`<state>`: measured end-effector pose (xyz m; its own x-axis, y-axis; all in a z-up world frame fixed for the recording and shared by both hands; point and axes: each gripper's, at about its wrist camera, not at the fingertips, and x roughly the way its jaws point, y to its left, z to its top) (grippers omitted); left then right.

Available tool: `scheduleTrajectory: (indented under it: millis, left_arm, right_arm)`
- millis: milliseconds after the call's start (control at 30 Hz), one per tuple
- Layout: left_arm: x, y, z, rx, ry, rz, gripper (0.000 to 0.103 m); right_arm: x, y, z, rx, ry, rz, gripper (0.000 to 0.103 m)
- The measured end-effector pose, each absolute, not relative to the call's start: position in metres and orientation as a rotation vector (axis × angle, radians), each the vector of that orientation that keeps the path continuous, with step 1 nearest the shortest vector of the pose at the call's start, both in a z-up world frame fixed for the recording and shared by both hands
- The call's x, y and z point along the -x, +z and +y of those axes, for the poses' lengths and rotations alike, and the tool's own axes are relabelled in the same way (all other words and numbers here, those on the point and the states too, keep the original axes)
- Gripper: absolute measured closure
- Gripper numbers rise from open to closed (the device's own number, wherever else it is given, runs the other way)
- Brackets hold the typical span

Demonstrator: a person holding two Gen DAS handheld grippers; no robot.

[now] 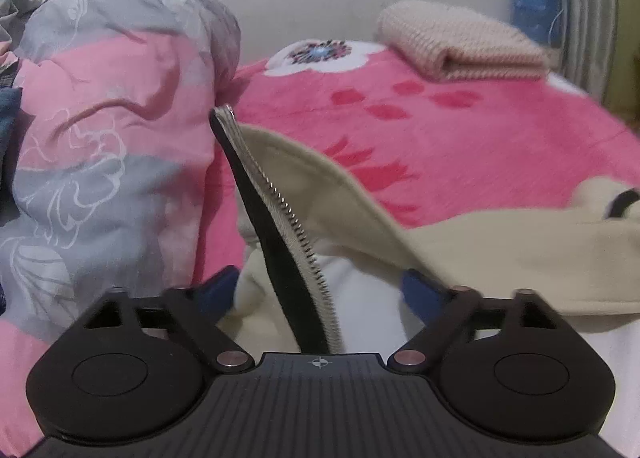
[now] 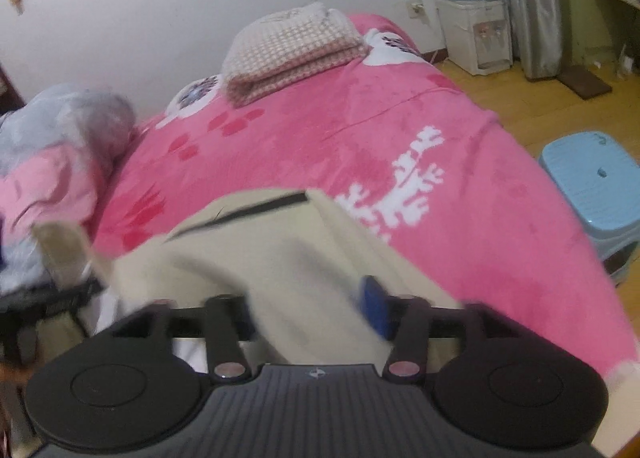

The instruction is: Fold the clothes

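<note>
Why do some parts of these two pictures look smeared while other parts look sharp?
Left wrist view: the zipper is crisp, but the beige jacket blurs toward the right edge. Right wrist view: motion blur smears the jacket and right gripper, while the folded checked blanket stays fairly sharp. Both fisheye lenses bend the pink bedspread.

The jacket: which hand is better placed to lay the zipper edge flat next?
Left, probably. The zipper rises right between the left tongs, which stand open around it. The right tongs sit over plain jacket cloth.
</note>
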<state>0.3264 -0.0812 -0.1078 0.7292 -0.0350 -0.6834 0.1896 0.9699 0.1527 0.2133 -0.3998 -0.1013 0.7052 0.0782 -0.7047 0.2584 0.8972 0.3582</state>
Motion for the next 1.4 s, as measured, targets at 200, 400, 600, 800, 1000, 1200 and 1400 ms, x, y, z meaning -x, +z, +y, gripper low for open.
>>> scheduleTrajectory:
  millis: [200, 400, 600, 800, 1000, 1200, 1400]
  left_arm:
    - [-0.304, -0.075, -0.075, -0.114, -0.102, 0.715, 0.004]
    - [-0.261, -0.041, -0.058, -0.016, -0.089, 0.682, 0.004]
    - [-0.216, 0.008, -0.029, -0.022, -0.077, 0.627, 0.004]
    - [-0.163, 0.034, 0.018, -0.041, -0.098, 0.639, 0.000]
    - [-0.111, -0.029, 0.059, 0.101, -0.155, 0.707, 0.005]
    - [-0.087, -0.097, 0.109, 0.272, -0.117, 0.803, 0.021]
    - [-0.108, -0.135, 0.159, 0.479, 0.005, 0.866, 0.019]
  right_arm:
    - [-0.142, -0.068, -0.388, -0.491, -0.099, 0.702, 0.006]
    - [-0.064, -0.043, -0.390, -0.722, -0.051, 0.588, 0.006]
    - [-0.015, -0.035, -0.376, -0.957, 0.100, 0.548, 0.008]
    - [-0.052, -0.044, -0.306, -0.840, 0.274, 0.697, 0.008]
    - [-0.118, -0.087, -0.252, -0.602, 0.170, 0.863, 0.022]
    - [-0.128, -0.116, -0.221, -0.392, 0.157, 1.052, 0.042]
    - [-0.102, -0.110, -0.207, -0.431, 0.225, 1.081, 0.091]
